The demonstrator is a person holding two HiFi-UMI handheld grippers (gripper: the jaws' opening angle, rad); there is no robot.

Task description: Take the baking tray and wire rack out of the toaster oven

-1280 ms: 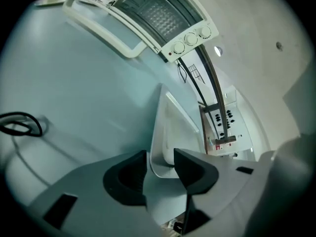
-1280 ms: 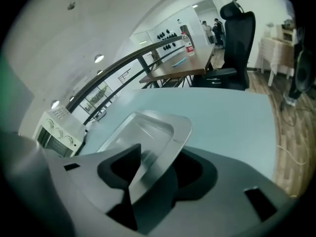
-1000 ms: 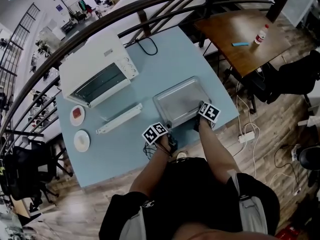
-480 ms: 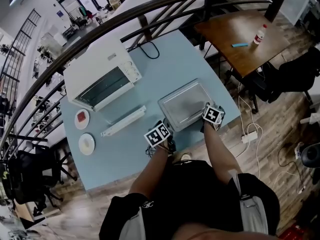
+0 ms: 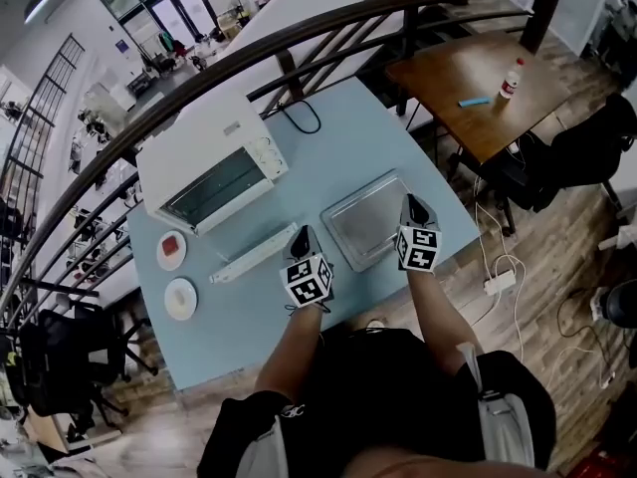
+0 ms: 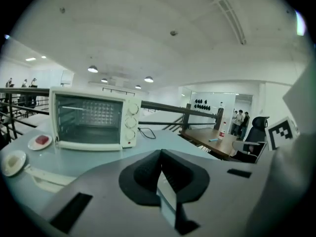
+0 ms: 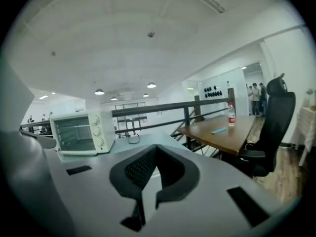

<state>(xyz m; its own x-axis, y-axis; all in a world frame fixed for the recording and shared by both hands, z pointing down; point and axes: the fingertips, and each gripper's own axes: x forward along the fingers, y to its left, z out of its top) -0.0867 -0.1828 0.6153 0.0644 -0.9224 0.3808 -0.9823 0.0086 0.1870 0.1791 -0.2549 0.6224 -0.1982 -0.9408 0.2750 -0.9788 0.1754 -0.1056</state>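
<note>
The silver baking tray [image 5: 363, 217] lies flat on the light-blue table [image 5: 338, 137], near its front right corner. The white toaster oven [image 5: 214, 162] stands at the back left, and it also shows in the left gripper view [image 6: 91, 122] and the right gripper view [image 7: 79, 132]. My left gripper [image 5: 299, 235] hangs in the air just left of the tray, shut, with nothing between its pads [image 6: 160, 154]. Over the tray's right end my right gripper [image 5: 411, 205] is likewise raised and shut on nothing [image 7: 155, 149]. I cannot make out a wire rack.
A long white bar [image 5: 254, 252] lies between oven and tray. Two small plates [image 5: 171, 250] [image 5: 180, 297] sit at the table's left edge. A dark railing [image 5: 299, 28] runs behind. A brown table [image 5: 478, 78] with a bottle [image 5: 510, 78] and an office chair [image 7: 271, 127] stand to the right.
Both grippers have come up off the tray's near edge and their jaws have shut. The tray stays on the table.
</note>
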